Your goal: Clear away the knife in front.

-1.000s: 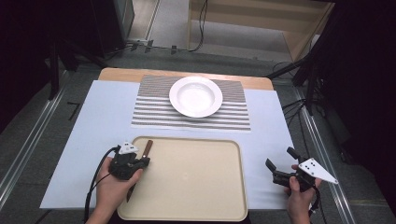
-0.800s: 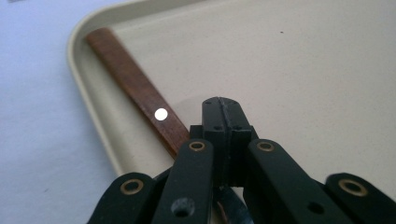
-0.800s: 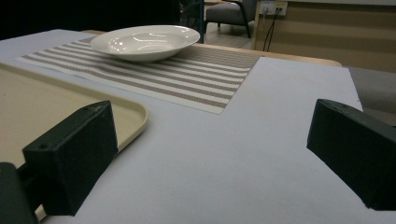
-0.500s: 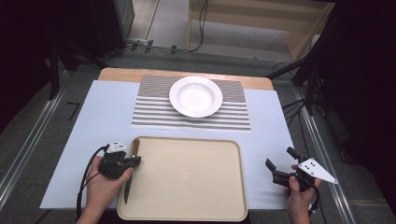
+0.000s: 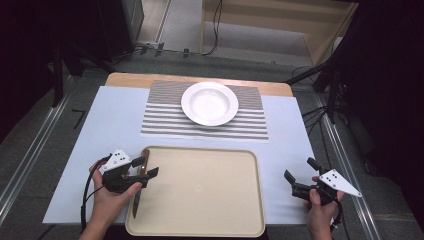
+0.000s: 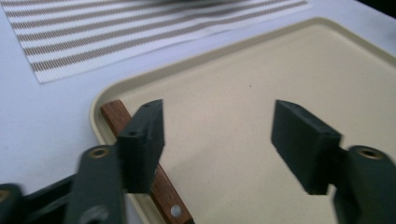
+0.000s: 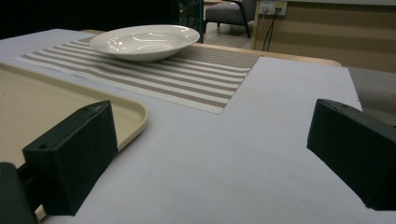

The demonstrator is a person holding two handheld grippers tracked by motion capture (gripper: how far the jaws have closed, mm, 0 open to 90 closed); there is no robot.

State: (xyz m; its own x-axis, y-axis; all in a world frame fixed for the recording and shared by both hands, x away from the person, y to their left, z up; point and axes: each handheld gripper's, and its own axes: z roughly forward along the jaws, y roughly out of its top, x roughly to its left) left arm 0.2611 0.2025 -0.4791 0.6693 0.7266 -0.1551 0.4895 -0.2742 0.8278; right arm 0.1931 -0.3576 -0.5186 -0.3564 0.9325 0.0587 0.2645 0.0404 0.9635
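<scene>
Though tray-bound, knife (image 5: 139,185) lengthwise, handle far.

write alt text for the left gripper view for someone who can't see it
The left gripper, jaws open, hovers over the near left corner of a beige tray, where a knife with a brown wooden handle lies along the tray's edge under one jaw. A striped placemat lies beyond on the pale tablecloth.
</scene>
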